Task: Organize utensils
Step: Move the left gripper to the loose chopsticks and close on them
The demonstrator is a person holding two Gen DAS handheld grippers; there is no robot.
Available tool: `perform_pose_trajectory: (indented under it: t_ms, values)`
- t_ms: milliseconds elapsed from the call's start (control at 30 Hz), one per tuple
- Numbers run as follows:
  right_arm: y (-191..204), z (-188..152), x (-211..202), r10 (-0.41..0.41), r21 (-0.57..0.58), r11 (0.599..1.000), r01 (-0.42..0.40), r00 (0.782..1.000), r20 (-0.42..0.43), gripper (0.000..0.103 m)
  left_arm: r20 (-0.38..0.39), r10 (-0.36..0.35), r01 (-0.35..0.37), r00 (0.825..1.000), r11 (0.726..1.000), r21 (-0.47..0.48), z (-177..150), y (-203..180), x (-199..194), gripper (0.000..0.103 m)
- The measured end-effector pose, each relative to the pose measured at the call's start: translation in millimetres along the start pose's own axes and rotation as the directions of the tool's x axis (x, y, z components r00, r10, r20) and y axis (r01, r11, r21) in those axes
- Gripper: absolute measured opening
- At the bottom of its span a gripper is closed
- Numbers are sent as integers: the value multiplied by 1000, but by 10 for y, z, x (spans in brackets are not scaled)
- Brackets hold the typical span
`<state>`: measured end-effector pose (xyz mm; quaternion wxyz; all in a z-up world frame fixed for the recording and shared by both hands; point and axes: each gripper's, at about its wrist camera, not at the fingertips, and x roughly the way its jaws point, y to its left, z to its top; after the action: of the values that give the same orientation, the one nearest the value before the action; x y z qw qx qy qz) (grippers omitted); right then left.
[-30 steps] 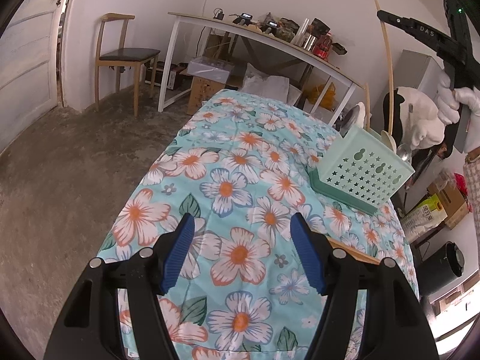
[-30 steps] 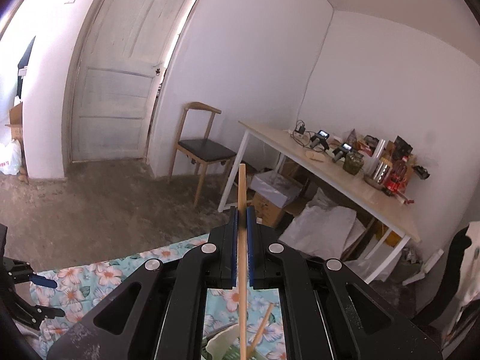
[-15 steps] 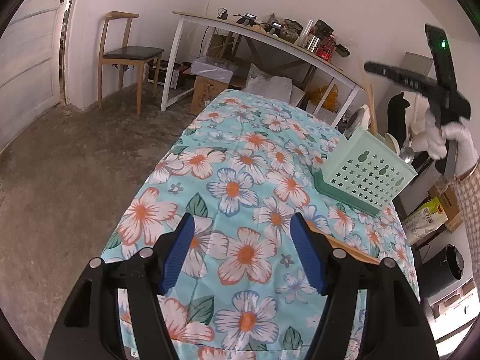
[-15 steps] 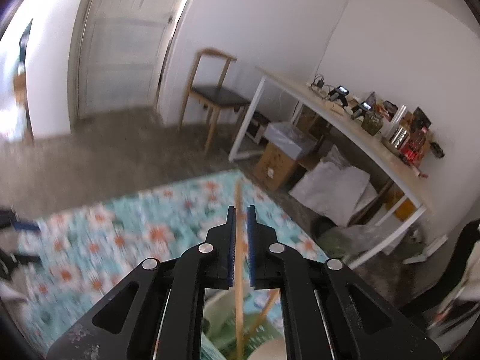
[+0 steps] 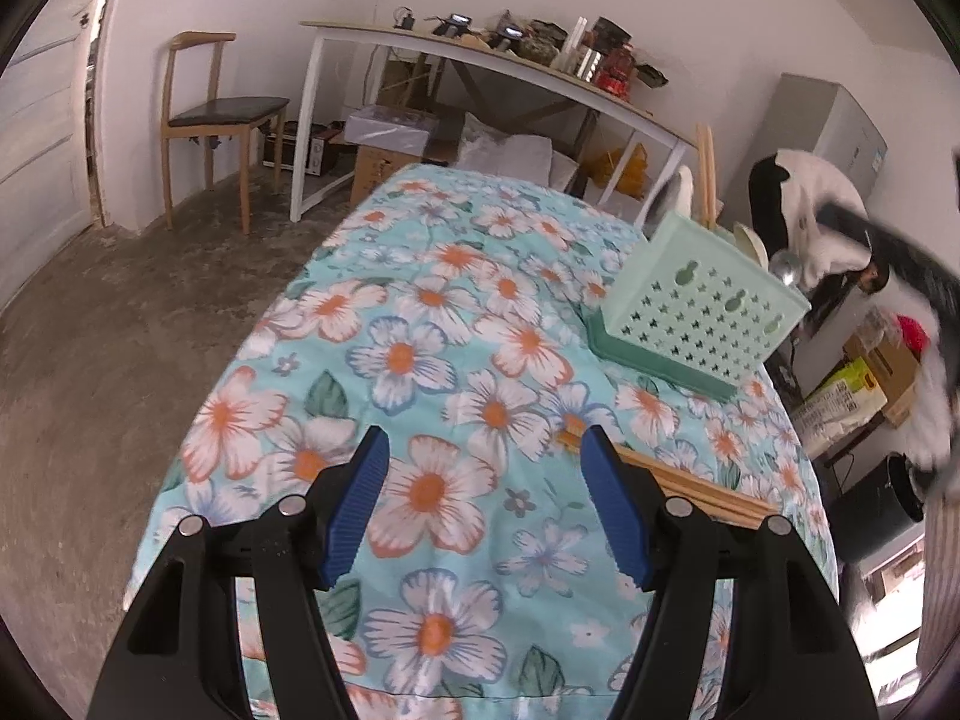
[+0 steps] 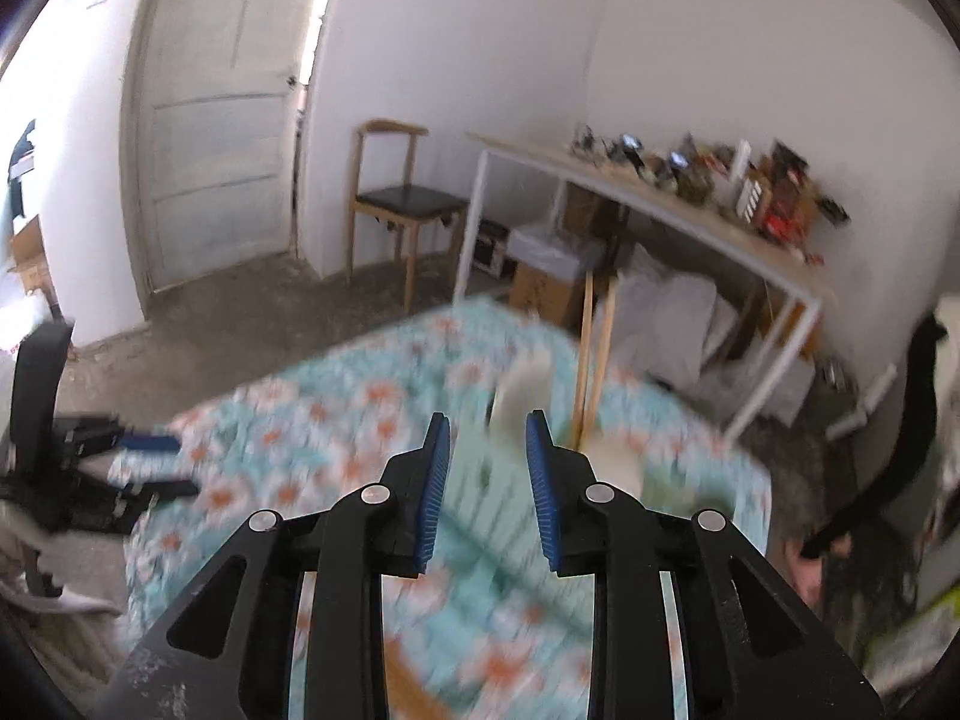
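A: Right hand-held gripper (image 6: 487,429)?
B: Jaws had just been opening, nothing between; chopsticks (image 6: 594,354) stood upright in the mint basket (image 5: 702,312).
A: Left hand-held gripper (image 5: 483,450)?
B: Spread, empty, near table chopsticks (image 5: 690,483).

Ahead of me a wooden chair (image 5: 222,120) with a dark seat stands against the white wall beside a panelled door (image 6: 216,114). A long white table (image 5: 498,69) carries cluttered small items; cardboard boxes (image 5: 384,162) and white bags (image 5: 510,150) sit beneath it on the concrete floor (image 5: 108,324).
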<state>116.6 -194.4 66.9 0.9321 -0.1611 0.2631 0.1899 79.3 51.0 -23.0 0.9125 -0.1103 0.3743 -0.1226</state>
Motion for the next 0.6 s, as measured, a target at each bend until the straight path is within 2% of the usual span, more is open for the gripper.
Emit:
perform_pose_trajectory:
  t_ms: [133,233,333,400,500,600]
  values:
    - [176,-558,13,-57,59,996,63,993,-103,26,-28,-5,6,1000,999,41,-36,-119,125,64]
    - [286,-929,-1,-67,138,986,91,983,-169,26,-47,-7,11,999,996,85,-81,-226,218,64]
    - [428,-1263,6,-94,187,972,140,967,-235,26,-77,-10,22,997,987,157,-158,-381,339,63]
    - [488,-1419,-13,-87,219,964,148,960,-266,26,-91,-5,27,996,971,237,-216,-528,420,57]
    - [506,-1522,-57,-83,239,959,154,955,-284,26,-52,25,-1,998,908,420,-314,-814,504,50]
    - [481,-1571,-86,-77,257,954,155,954,-288,26,0,55,-45,998,808,587,-433,-1059,577,44]
